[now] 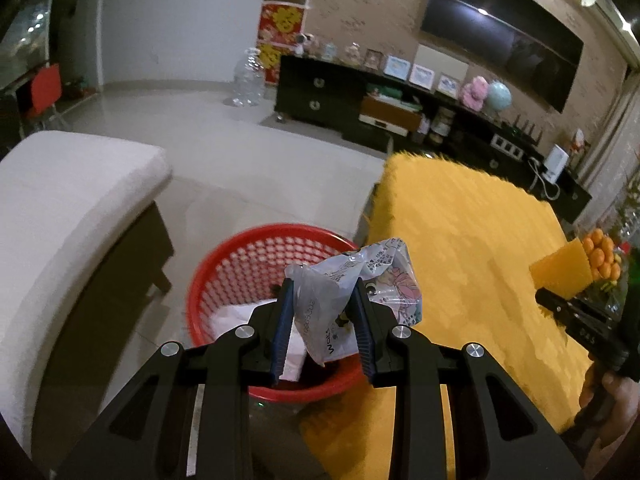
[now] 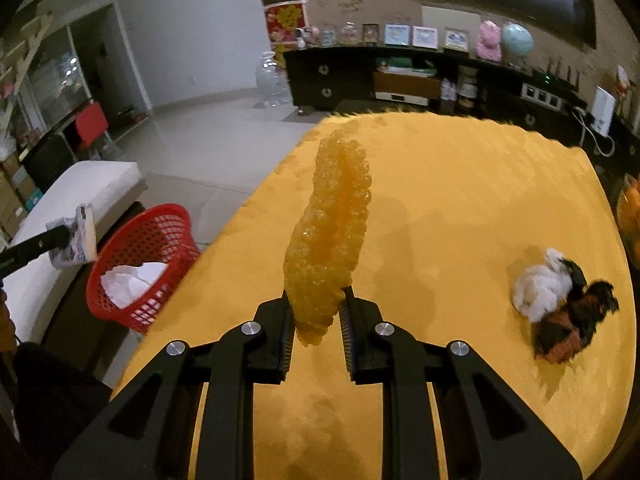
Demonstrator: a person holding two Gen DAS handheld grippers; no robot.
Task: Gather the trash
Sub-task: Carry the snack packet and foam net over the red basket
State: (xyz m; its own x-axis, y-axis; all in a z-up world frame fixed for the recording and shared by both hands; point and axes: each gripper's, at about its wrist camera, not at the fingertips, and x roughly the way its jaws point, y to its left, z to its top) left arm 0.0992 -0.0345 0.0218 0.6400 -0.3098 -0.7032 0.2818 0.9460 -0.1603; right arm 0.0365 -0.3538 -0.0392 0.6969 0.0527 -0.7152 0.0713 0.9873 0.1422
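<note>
Gripping a crinkled plastic wrapper point(image 1: 340, 292) in the left claw point(image 1: 322, 300), directly above the red basket point(image 1: 240, 264), apparently for a clean drop. Pinching yellow bubble wrap point(image 2: 328, 236) upright in the right claw point(image 2: 316, 316), over the tabletop point(image 2: 460, 200); crumpled trash point(image 2: 560, 300) right of it, uncollected.

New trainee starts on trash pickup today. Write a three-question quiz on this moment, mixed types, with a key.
1. True or false: the left gripper holds a printed plastic wrapper above the red mesh basket.
2. Multiple choice: the right gripper grips A) a tissue, B) a yellow bubble-wrap piece, C) nothing.
3. Fill in: still lying on the yellow tablecloth is a crumpled ____ and dark wrapper pile.

Key: 1 true; 2 B; 3 white tissue.
</note>
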